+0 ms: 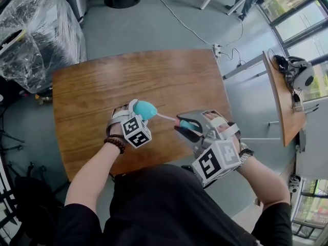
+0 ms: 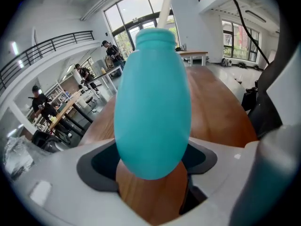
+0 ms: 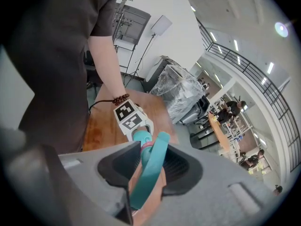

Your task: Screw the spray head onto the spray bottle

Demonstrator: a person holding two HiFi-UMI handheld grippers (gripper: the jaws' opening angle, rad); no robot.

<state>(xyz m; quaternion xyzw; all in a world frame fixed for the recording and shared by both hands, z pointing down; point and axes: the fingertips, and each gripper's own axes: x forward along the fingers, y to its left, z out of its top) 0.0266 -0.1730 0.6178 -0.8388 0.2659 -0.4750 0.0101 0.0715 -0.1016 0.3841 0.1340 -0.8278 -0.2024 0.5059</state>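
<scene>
A teal spray bottle (image 1: pixel 146 109) is held above the wooden table (image 1: pixel 154 76) with my left gripper (image 1: pixel 136 111) shut on its wide body. In the left gripper view the bottle (image 2: pixel 153 102) fills the space between the jaws, its open neck pointing away. A thin white tube (image 1: pixel 165 118) runs from that neck to the teal spray head (image 1: pixel 188 125). My right gripper (image 1: pixel 193 128) is shut on the spray head. In the right gripper view the spray head's trigger (image 3: pixel 150 166) sits between the jaws, facing the bottle (image 3: pixel 140 136). Head and bottle are apart, joined only by the tube.
A second wooden table (image 1: pixel 284 101) with a headset on it stands to the right. A plastic-wrapped bundle (image 1: pixel 36 29) is at the far left. A cable (image 1: pixel 205 35) and a power strip (image 1: pixel 218 50) lie on the floor beyond the table.
</scene>
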